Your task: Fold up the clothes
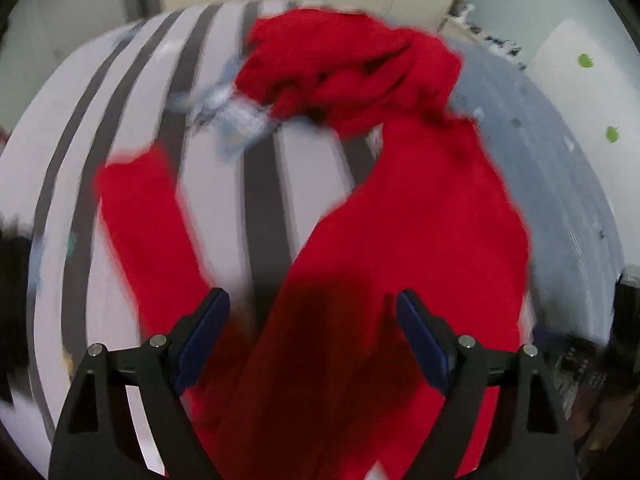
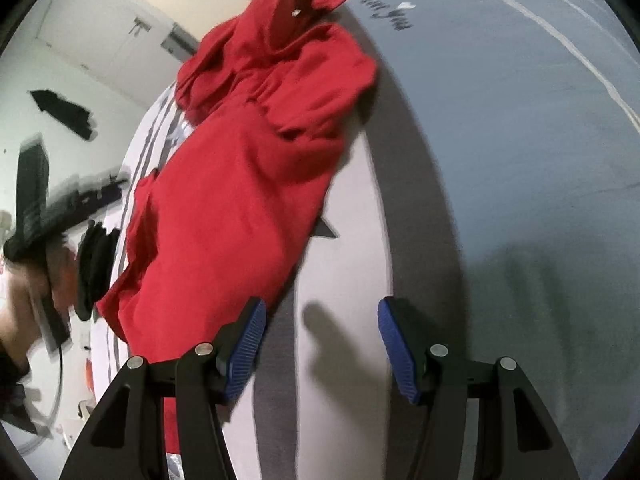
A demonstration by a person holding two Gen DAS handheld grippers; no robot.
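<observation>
One crumpled red fabric garment (image 1: 420, 216) on striped grey-and-white bed cover (image 1: 208, 184), left gripper (image 1: 314, 320) jaws apart above it, right gripper (image 2: 322, 330) jaws apart, empty, just beside garment's edge.

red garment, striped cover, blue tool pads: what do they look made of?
Red garment: soft matte knit, probably cotton or fleece; it bunches in thick rounded folds, no sheen. Striped cover: flat matte woven fabric, likely a bedsheet; blur hides the weave. Blue pads on the right tool: ridged, dull, probably rubber or soft plastic.
</observation>
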